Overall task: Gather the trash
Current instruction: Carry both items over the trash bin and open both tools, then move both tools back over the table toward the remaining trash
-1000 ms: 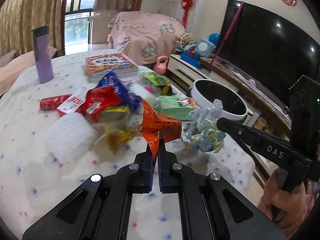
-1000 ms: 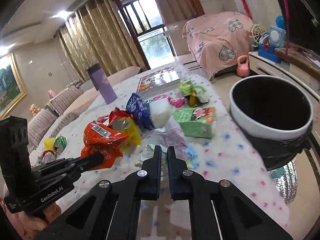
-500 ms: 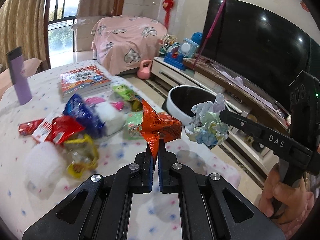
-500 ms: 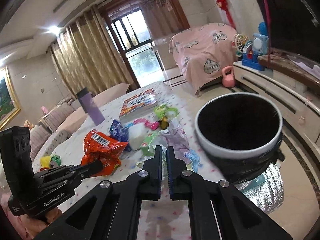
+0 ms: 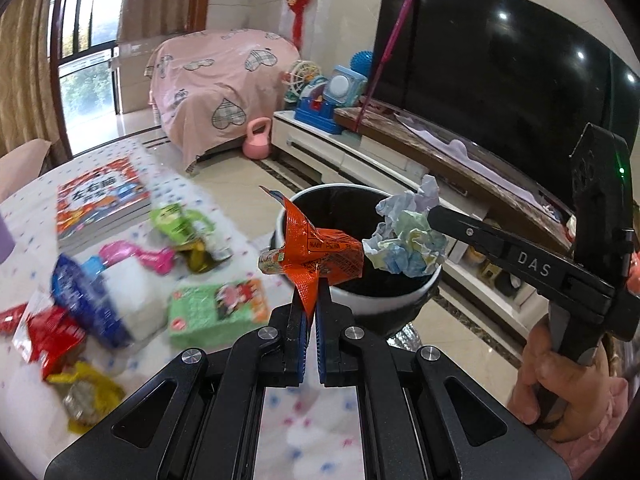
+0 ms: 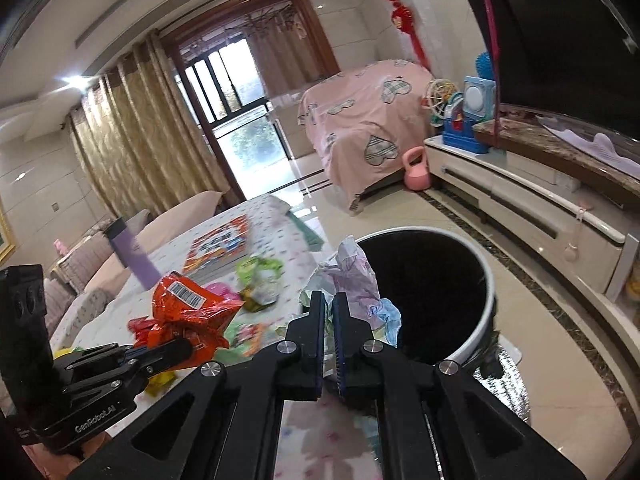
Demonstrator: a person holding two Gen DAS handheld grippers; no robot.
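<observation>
Left wrist view: left tool (image 5: 310, 300) clamped on tail of orange snack wrapper (image 5: 316, 254), wrapper raised just ahead of tips, over near rim of black-lined bin (image 5: 384, 308). Right tool (image 5: 434, 216), to right, pinches crumpled paper ball (image 5: 408, 240) above bin mouth. Both likely held there for dropping in. "DAS" printed on right tool. Right wrist view: "GenRobot.AI" on left tool, barcode on wrapper. Behind and left of tools, more wrappers, green packet (image 5: 218, 310), picture book (image 5: 100, 200) remain on tabletop (image 5: 24, 400); book title unreadable.
</observation>
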